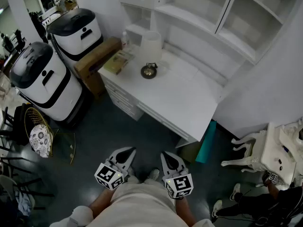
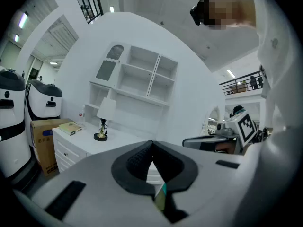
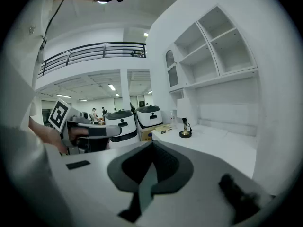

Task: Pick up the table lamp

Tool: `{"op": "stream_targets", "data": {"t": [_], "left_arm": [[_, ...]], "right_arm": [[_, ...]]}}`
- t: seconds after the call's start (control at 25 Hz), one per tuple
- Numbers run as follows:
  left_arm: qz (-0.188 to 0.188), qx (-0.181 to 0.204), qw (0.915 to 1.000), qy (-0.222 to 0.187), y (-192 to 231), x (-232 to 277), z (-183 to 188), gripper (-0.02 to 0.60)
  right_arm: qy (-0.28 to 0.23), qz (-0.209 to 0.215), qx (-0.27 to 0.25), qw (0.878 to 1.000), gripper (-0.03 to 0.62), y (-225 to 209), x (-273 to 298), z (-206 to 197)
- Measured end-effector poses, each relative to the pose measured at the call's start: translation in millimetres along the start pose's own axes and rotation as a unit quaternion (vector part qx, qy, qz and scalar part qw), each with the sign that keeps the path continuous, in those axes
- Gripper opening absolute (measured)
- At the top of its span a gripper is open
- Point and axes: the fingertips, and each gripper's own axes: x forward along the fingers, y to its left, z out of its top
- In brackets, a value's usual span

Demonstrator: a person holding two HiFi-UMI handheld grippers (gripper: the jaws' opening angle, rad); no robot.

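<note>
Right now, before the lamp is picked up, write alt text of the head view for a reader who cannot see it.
Seen from steeply above, a table lamp stands near one end of a white desk, beside a book. The left gripper and right gripper sit near the person's body, jaws shut, short of the desk.

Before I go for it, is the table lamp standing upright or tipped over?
Upright. The table lamp stands on its round base on the white desk, shade directly above the stem.

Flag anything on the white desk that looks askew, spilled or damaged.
Nothing stands out. The table lamp stands upright at the back of the desk, a book lies flat near it, and nothing is spilled.
</note>
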Motion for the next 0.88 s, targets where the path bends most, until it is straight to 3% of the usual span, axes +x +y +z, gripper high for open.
{"op": "stream_targets", "data": {"t": [0.36, 0.56, 0.88], "left_arm": [[0.004, 0.005, 1.0000, -0.007, -15.2, 14.2, 2.5, 0.008], [0.005, 0.003, 1.0000, 0.000, -28.4, 24.4, -3.4, 0.008], [0.024, -0.007, 0.9997, -0.001, -40.5, 31.8, -14.2, 0.008]], "right_arm": [[0.002, -0.003, 0.005, 1.000, 0.011, -16.2, -14.1, -3.7], [0.008, 0.015, 0.022, 1.000, 0.011, -22.0, -18.3, -12.2], [0.009, 0.000, 0.018, 1.000, 0.011, -40.5, -26.3, -21.1]]}}
